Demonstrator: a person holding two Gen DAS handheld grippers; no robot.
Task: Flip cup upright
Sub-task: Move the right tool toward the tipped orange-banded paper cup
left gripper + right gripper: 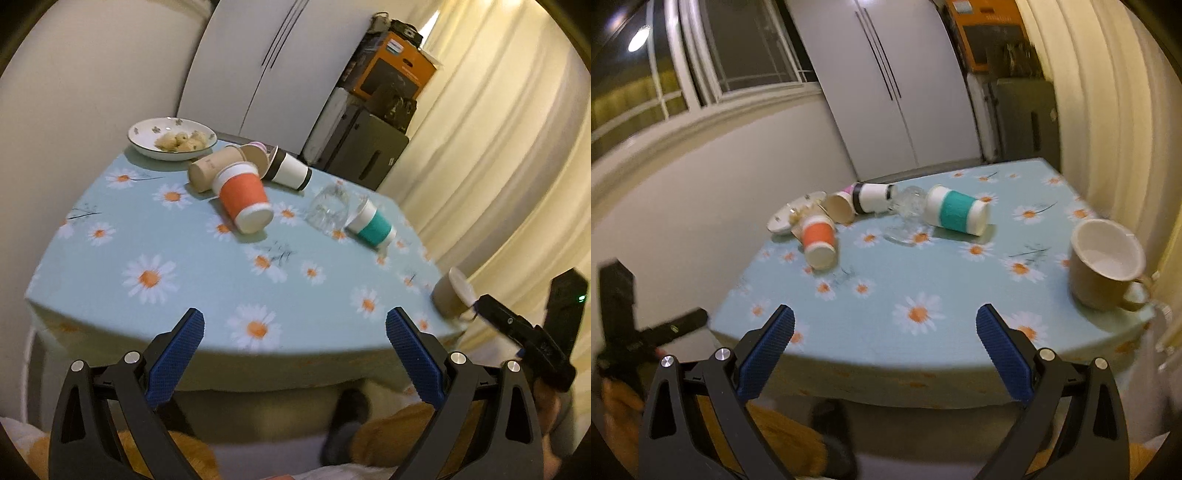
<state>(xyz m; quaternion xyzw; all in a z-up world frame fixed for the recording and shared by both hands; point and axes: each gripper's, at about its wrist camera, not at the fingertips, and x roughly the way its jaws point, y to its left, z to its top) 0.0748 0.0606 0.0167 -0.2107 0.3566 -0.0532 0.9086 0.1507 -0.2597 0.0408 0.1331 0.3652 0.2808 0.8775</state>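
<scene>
Several cups lie on their sides on the daisy tablecloth: an orange-sleeved paper cup (244,199) (818,240), a teal-sleeved cup (371,226) (956,210), a black-and-white cup (290,170) (873,197), a plain brown cup (210,171) (840,208) and a clear glass (328,208) (905,210). A beige mug (1104,262) (452,295) stands upright at the table's near right corner. My left gripper (295,326) is open and empty at the near table edge. My right gripper (884,325) is open and empty, left of the mug.
A white bowl with food (171,138) (786,218) sits at the far left of the table (147,236). A white cabinet, stacked boxes (391,66) and curtains stand behind and to the right. The wall is close on the left.
</scene>
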